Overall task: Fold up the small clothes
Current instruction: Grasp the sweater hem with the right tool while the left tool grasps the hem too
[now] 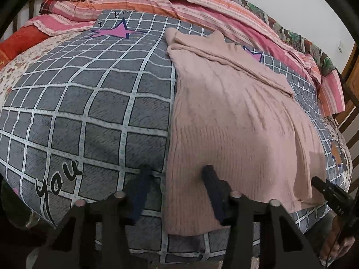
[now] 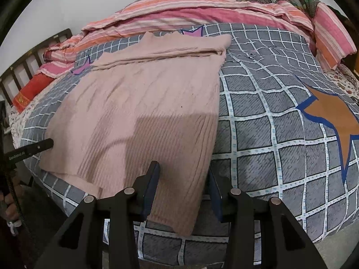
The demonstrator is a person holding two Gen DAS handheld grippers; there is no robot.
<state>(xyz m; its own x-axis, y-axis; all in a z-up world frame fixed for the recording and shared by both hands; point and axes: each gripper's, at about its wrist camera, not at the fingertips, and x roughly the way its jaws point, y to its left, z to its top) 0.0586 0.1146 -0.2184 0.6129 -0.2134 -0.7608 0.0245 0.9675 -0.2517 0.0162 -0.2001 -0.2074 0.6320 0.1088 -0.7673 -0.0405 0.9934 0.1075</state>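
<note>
A pale pink knit sweater (image 1: 235, 116) lies flat on the grey checked bed cover (image 1: 89, 103), sleeves folded across its upper part. It also shows in the right wrist view (image 2: 143, 103). My left gripper (image 1: 175, 174) is open, its jaws straddling the sweater's near left hem corner. My right gripper (image 2: 184, 174) is open, its jaws straddling the near right hem corner. The right gripper's finger shows in the left wrist view (image 1: 329, 190); the left gripper's finger shows in the right wrist view (image 2: 31, 149).
A striped pink and orange quilt (image 1: 179, 2) is bunched along the far side of the bed. A red pillow (image 1: 20, 42) lies at the far left by the wooden headboard (image 2: 20, 67). An orange star print (image 2: 334, 114) marks the cover at right.
</note>
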